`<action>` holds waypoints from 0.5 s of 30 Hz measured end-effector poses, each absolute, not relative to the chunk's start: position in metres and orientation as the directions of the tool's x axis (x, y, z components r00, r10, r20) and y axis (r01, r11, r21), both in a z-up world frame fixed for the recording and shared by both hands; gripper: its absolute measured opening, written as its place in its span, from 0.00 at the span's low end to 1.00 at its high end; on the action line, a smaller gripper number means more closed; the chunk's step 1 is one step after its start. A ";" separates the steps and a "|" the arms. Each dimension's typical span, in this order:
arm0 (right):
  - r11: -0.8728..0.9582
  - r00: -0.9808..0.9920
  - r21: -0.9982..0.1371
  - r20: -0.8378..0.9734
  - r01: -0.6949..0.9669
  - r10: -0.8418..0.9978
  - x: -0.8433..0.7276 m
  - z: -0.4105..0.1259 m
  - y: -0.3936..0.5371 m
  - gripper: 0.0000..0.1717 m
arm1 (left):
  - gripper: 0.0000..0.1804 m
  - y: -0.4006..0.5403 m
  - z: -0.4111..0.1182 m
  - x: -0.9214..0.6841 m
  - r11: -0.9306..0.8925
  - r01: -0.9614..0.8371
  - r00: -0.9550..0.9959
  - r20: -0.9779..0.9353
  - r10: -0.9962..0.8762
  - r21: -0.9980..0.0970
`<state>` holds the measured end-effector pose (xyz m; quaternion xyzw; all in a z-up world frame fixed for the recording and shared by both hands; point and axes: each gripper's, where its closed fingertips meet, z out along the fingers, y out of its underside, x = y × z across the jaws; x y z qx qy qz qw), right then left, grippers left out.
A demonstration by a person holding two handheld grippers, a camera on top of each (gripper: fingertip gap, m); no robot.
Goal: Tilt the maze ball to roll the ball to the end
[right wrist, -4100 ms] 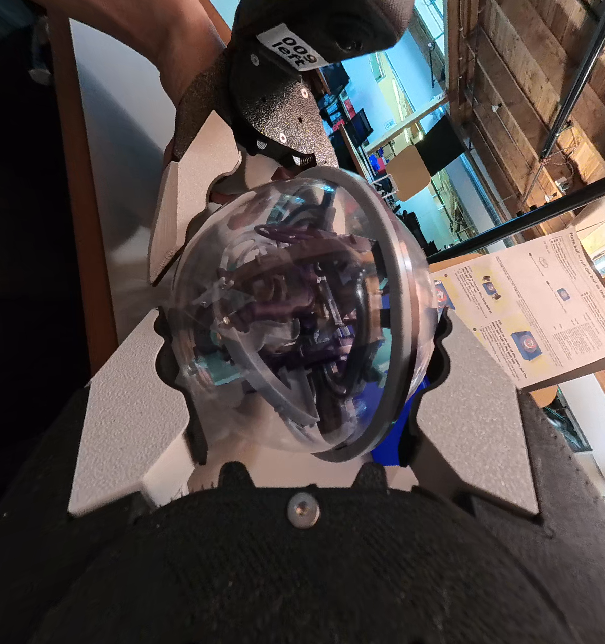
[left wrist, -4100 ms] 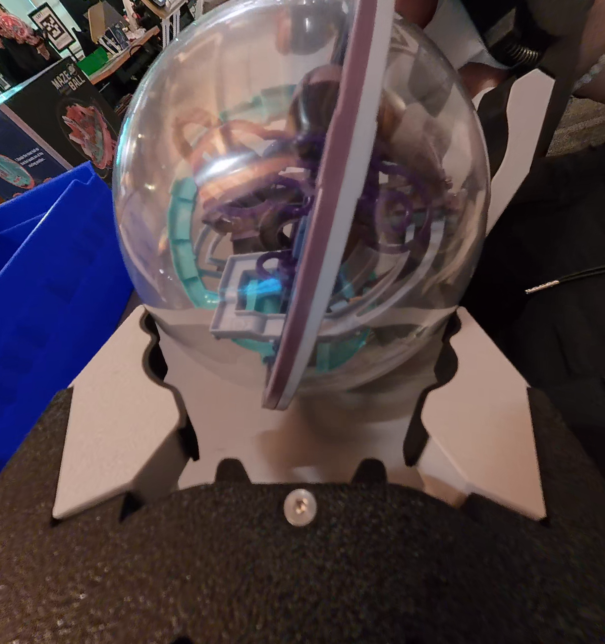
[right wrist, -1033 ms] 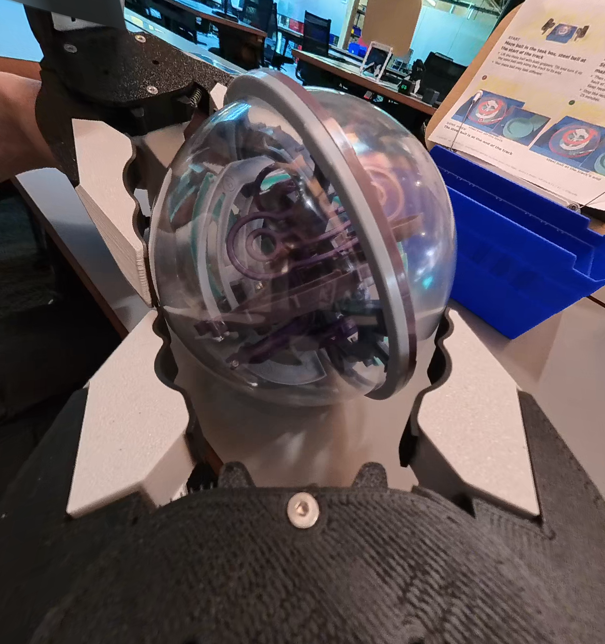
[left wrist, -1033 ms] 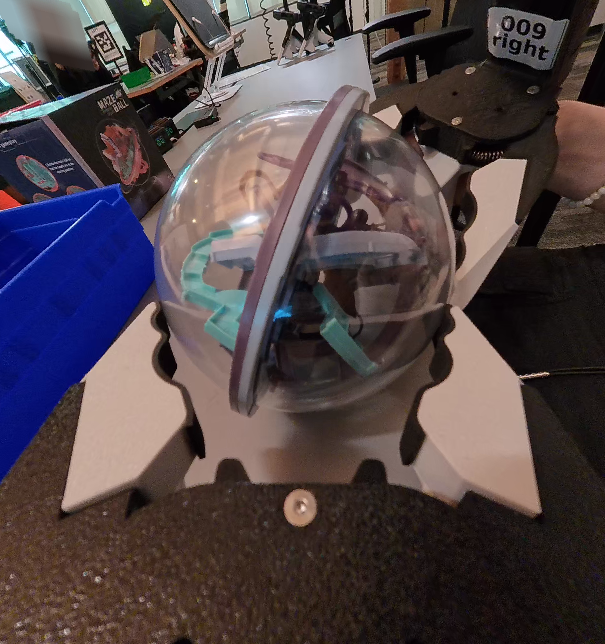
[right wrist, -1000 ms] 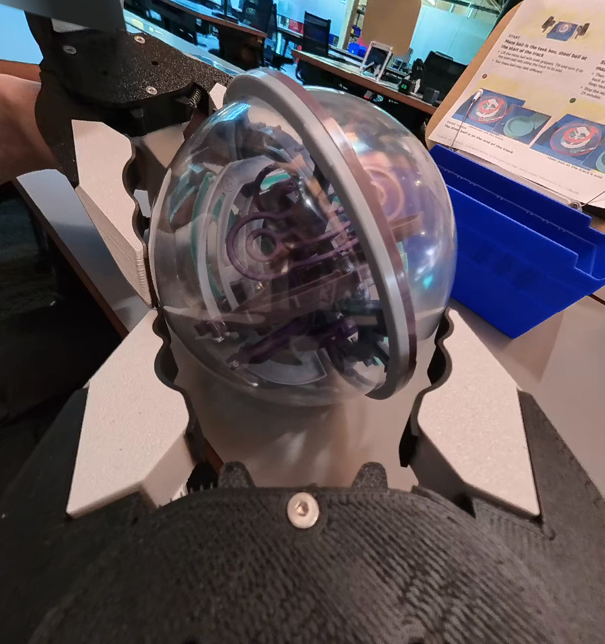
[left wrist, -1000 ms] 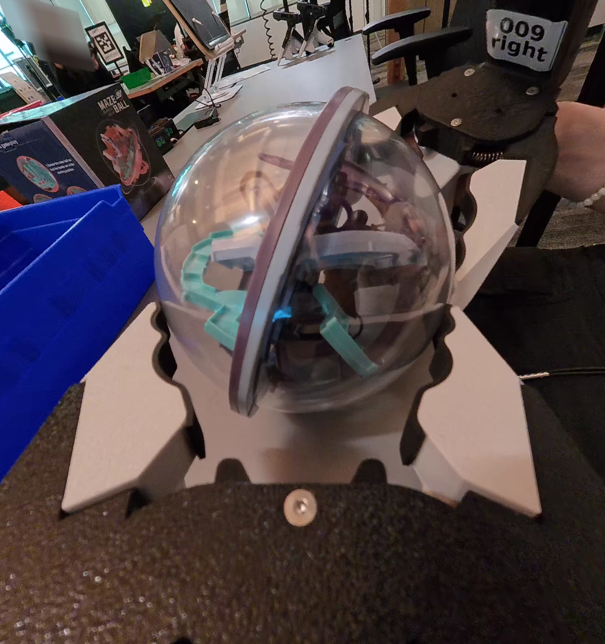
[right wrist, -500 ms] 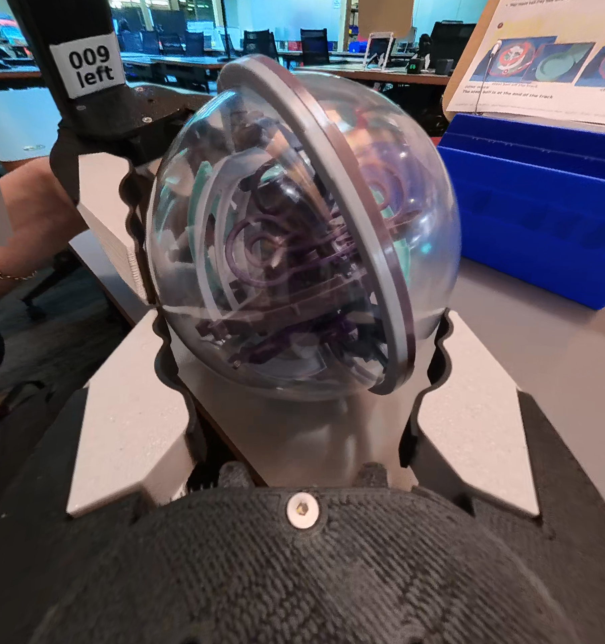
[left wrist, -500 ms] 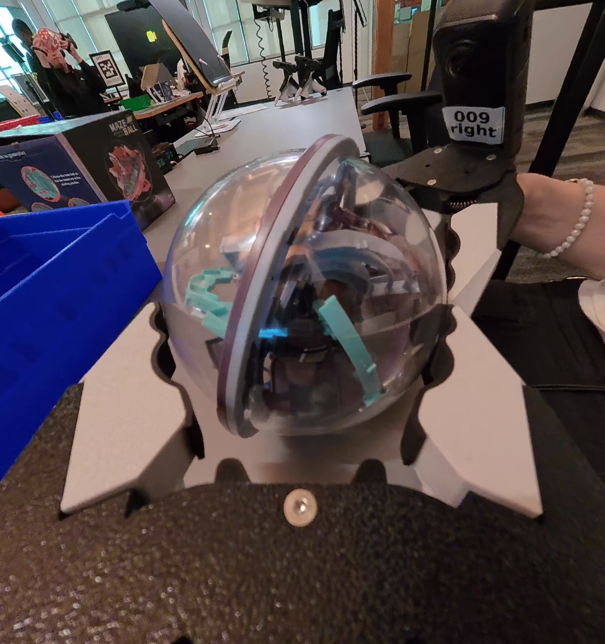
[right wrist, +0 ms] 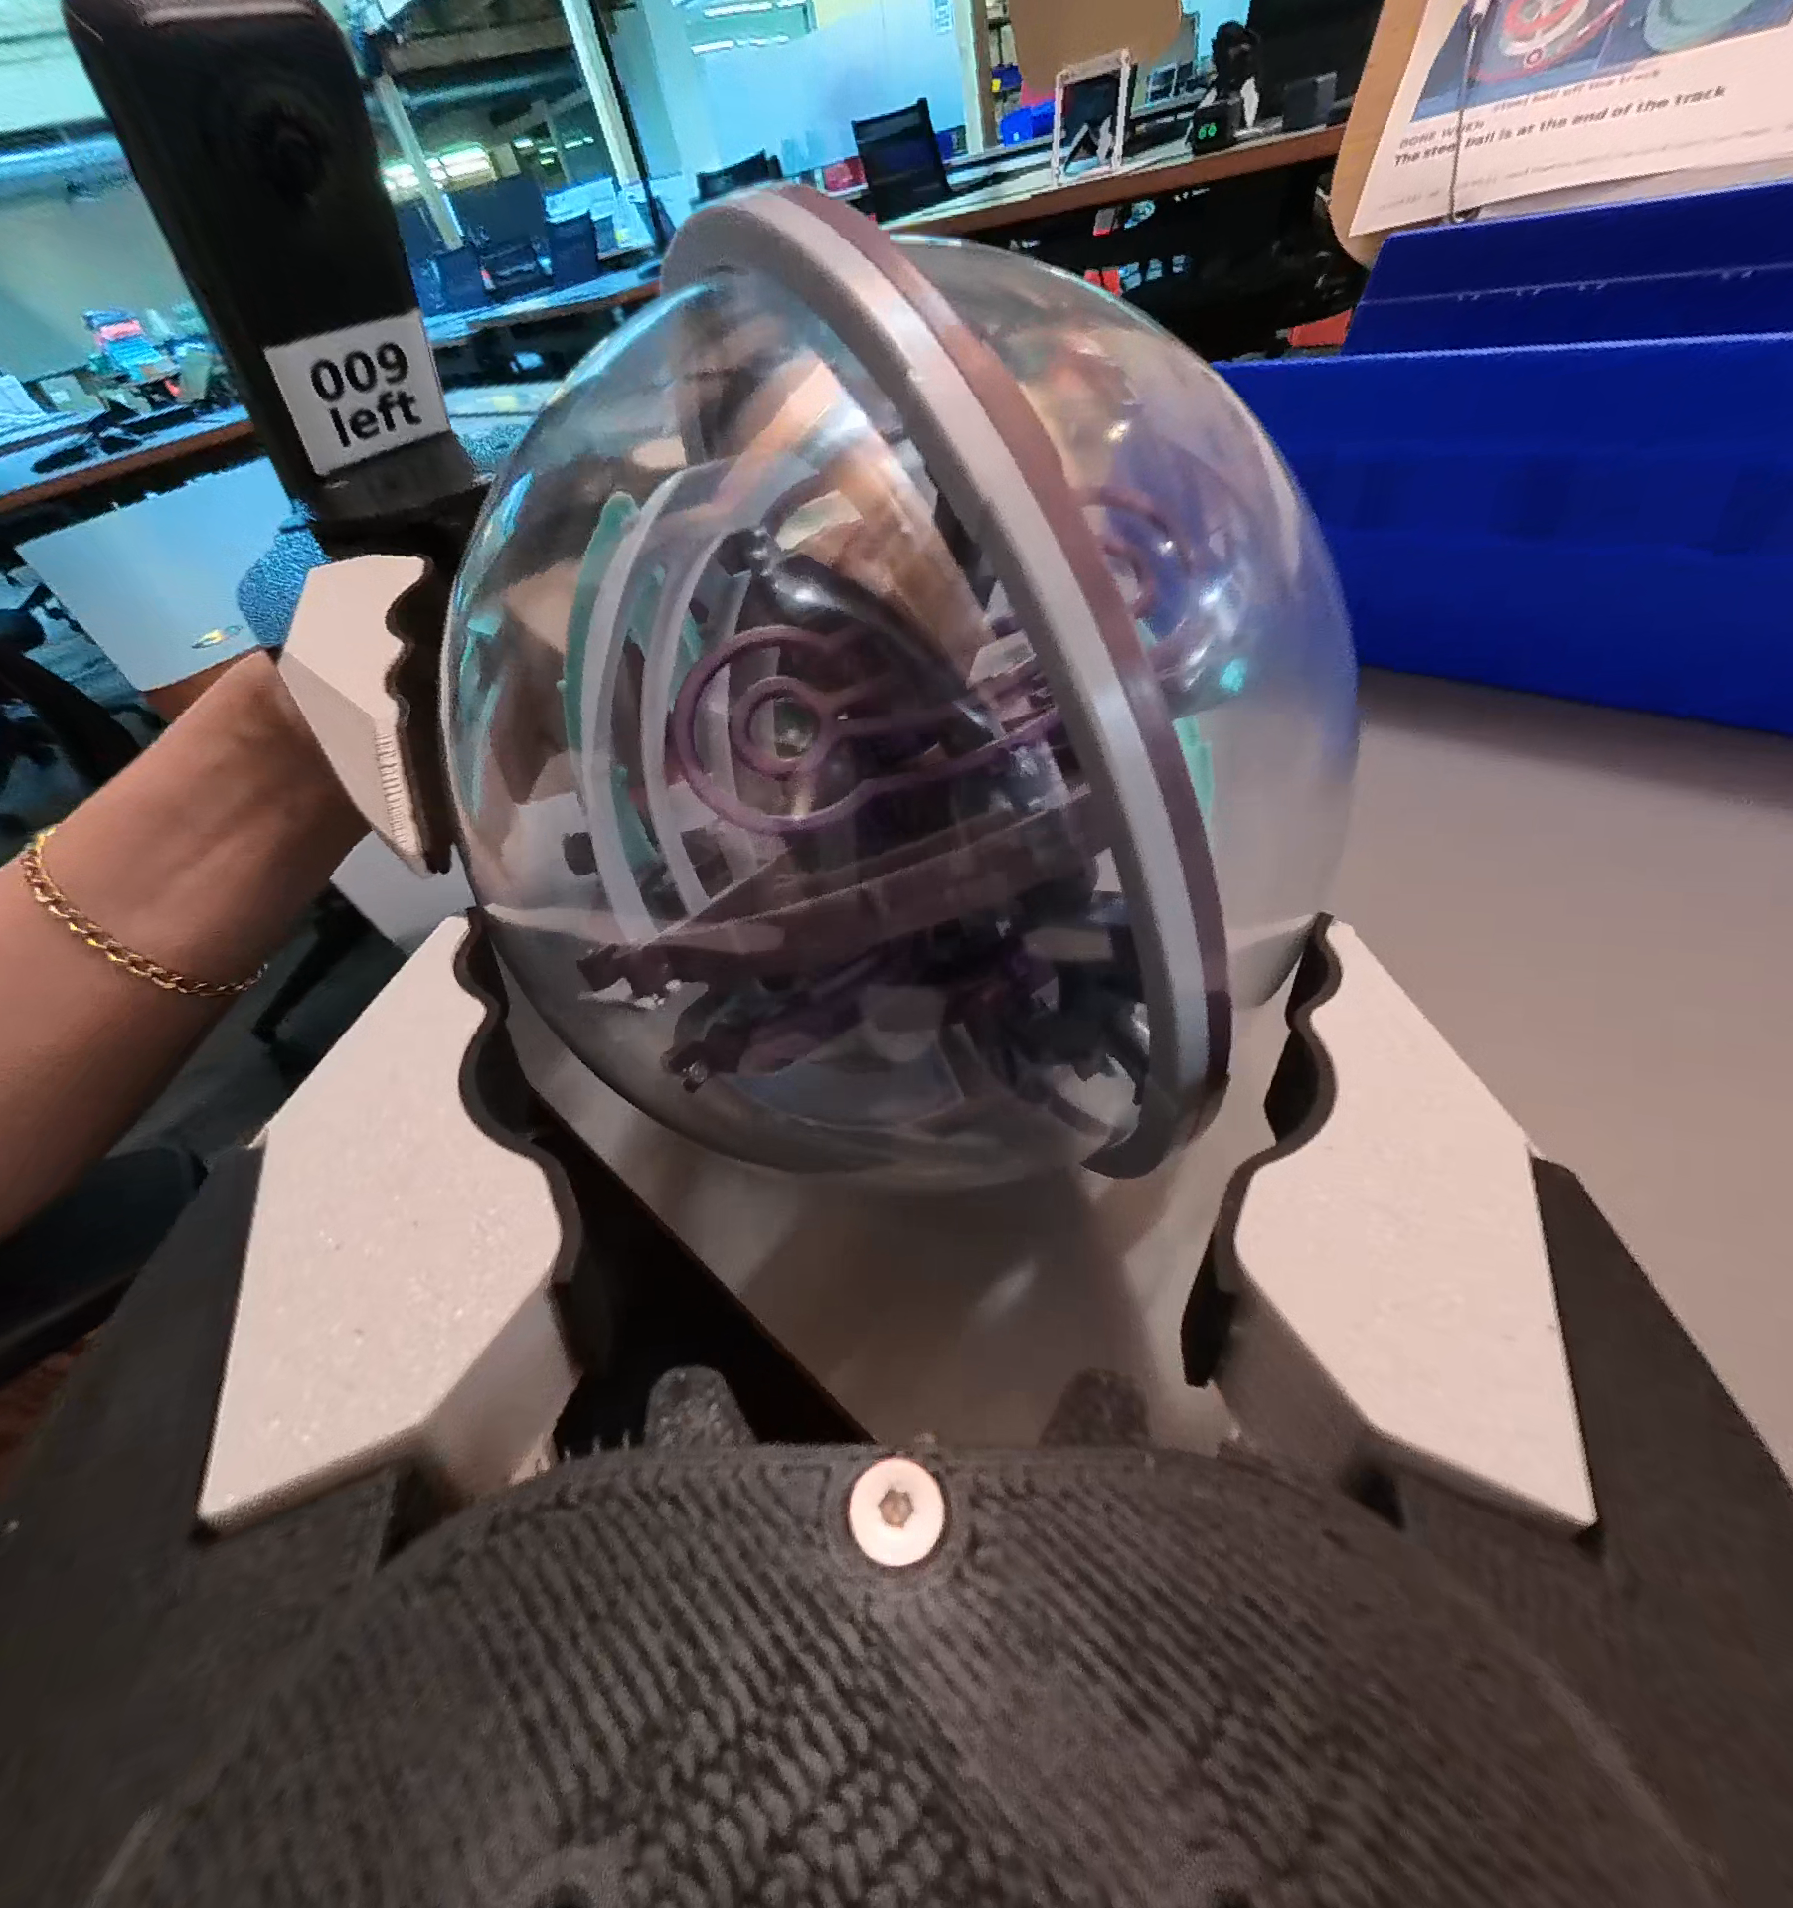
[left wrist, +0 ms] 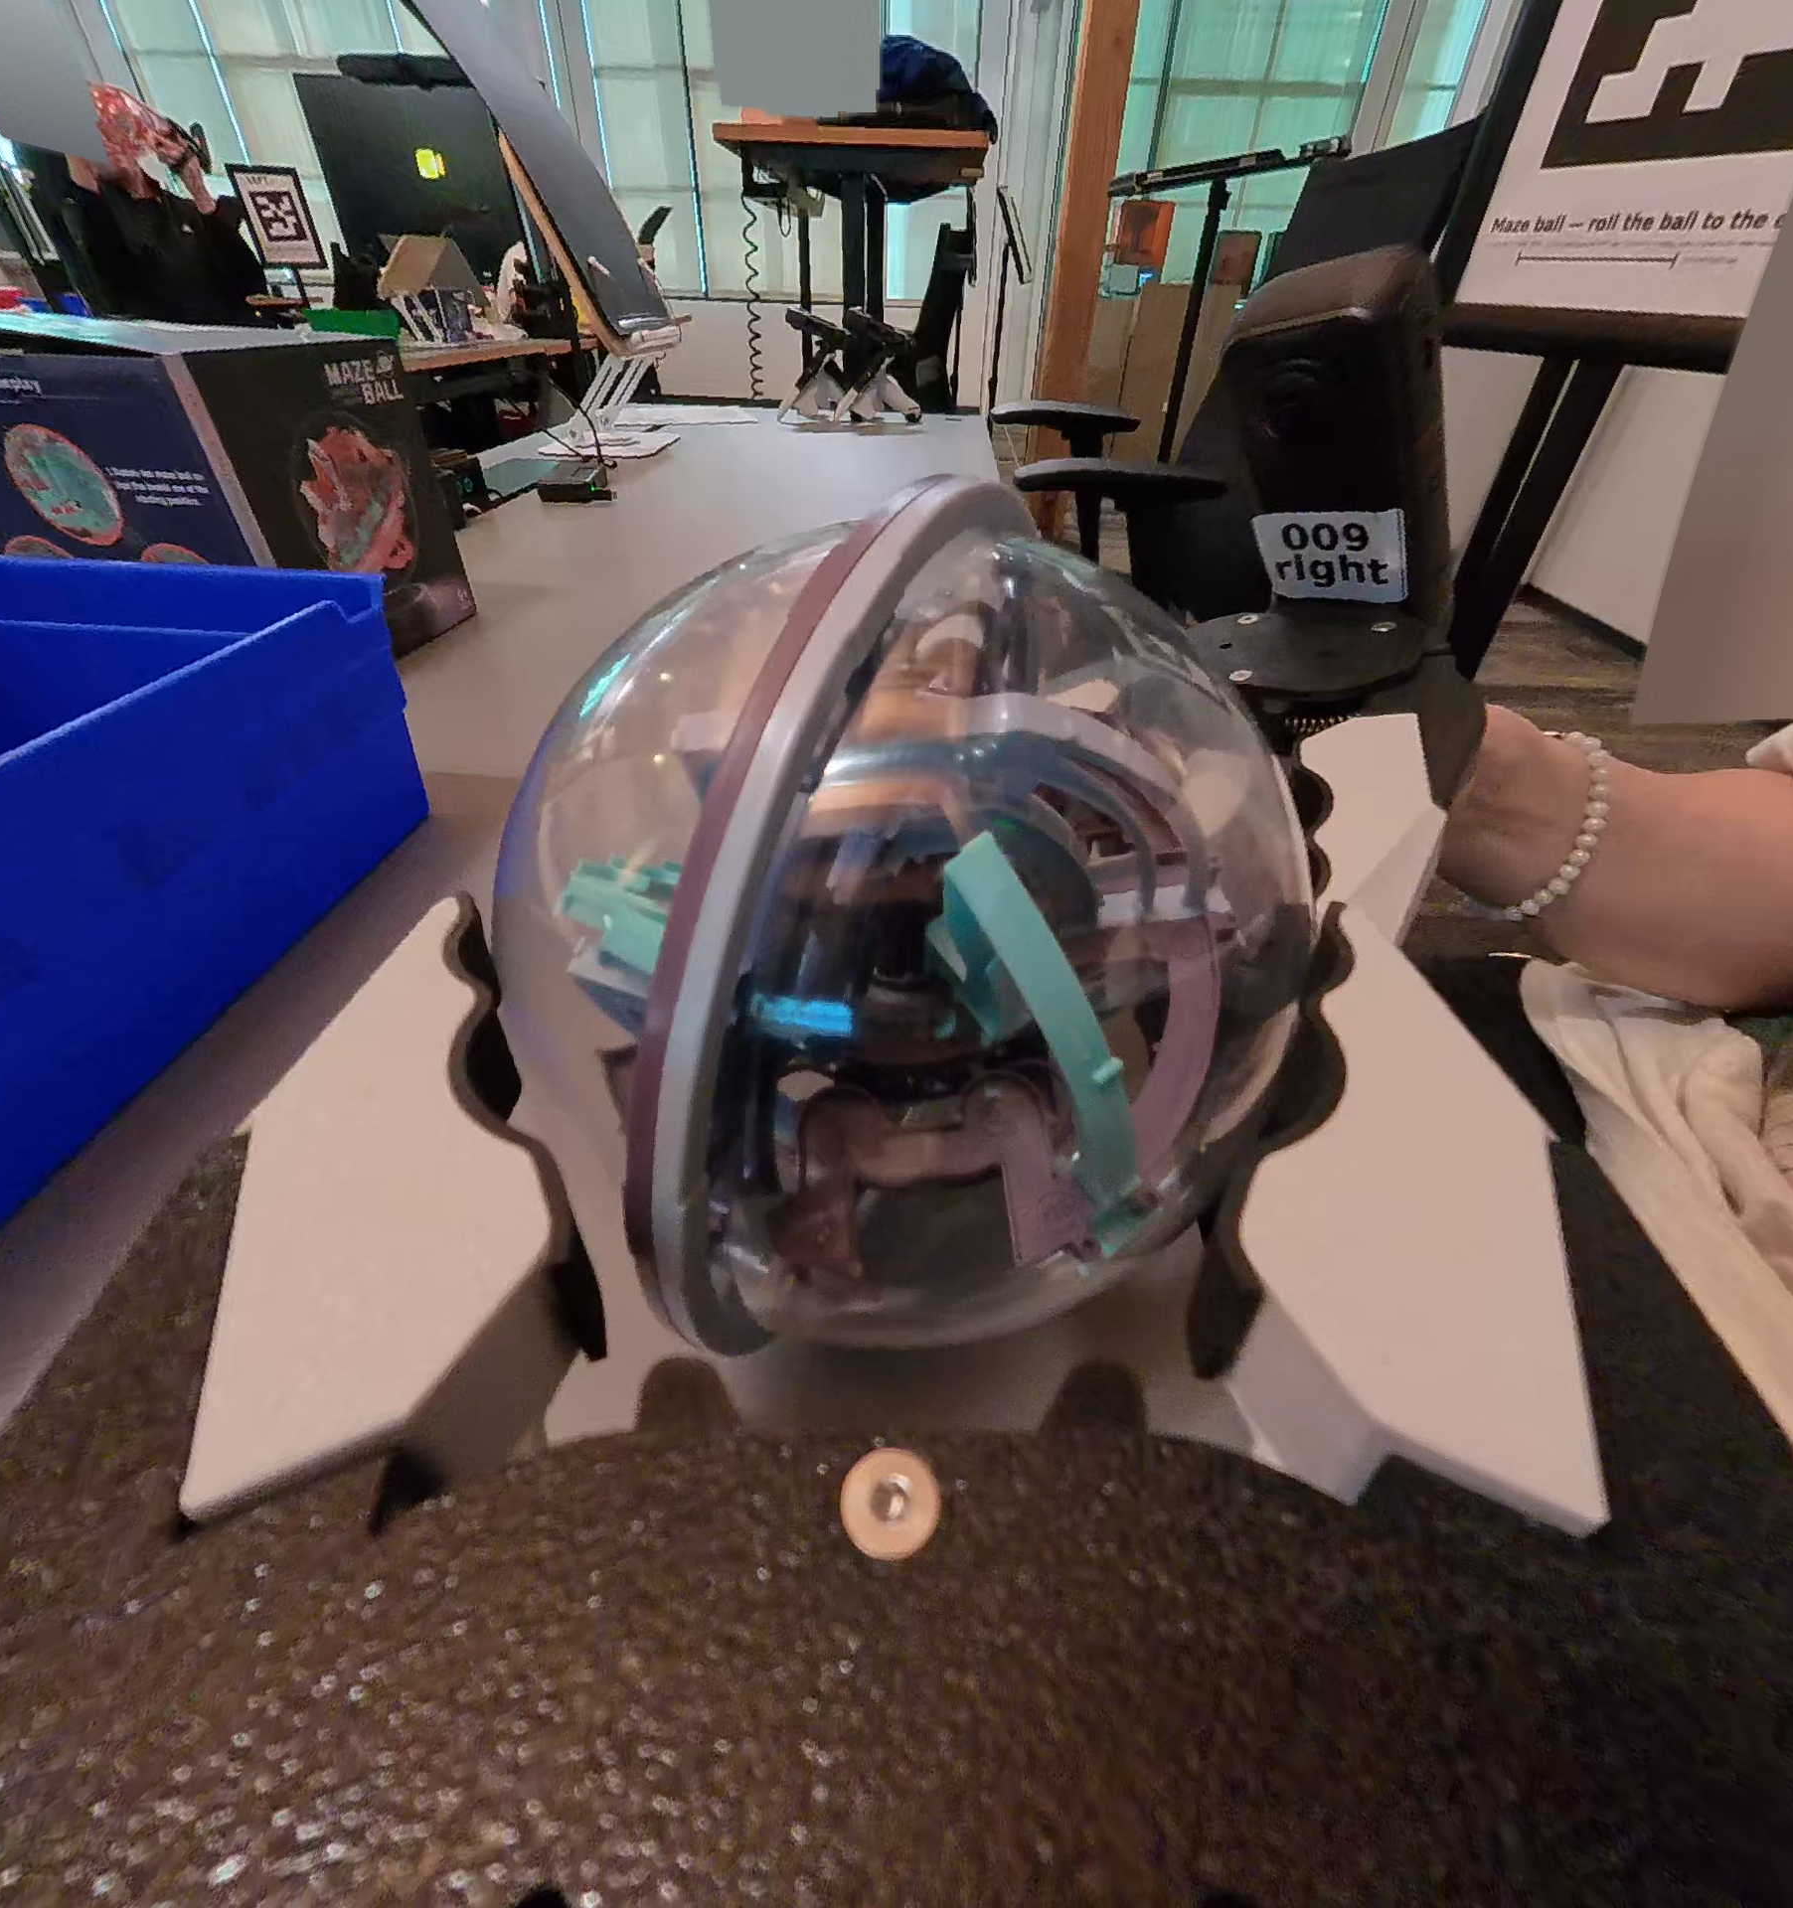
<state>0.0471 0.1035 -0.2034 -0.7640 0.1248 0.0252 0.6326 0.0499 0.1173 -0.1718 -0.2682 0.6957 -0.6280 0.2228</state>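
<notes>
The blue bin (left wrist: 149,785) sits on the left of the tabletop (left wrist: 562,578). Mid-tilt, the maze ball (left wrist: 903,909) hangs above it, clamped by the left claw (left wrist: 903,1032) and, opposite, the right claw (right wrist: 892,1012). I can't spot the inner ball; next should come small, coordinated tilts.

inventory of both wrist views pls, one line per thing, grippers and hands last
maze ball: 1, clear sphere with a grey-purple seam ring, teal and purple tracks inside; clamped between both grippers above the table.
table: 1, grey, under the ball.
bin: 1, blue, on the table beside the ball.
game box: 1, dark with printed pictures, behind the bin.
instruction sheet: 1, white, propped behind the bin.
office chair: 1, black, background.
left gripper: black with white fingers, jaws on the ball.
right gripper: same, opposite side.
hands: 2, left, right.
</notes>
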 end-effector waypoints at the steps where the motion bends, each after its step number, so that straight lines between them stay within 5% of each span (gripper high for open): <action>1: -0.166 0.968 -0.962 -0.192 -0.218 -0.162 0.047 -0.203 0.104 0.85 | 0.81 0.118 -0.172 0.050 0.065 -0.097 -0.758 0.031 -0.652 -0.993; 15: -0.117 0.978 -0.977 -0.161 -0.176 -0.130 0.048 -0.205 0.102 0.83 | 0.81 0.117 -0.172 0.051 0.069 -0.098 -0.753 0.028 -0.657 -0.993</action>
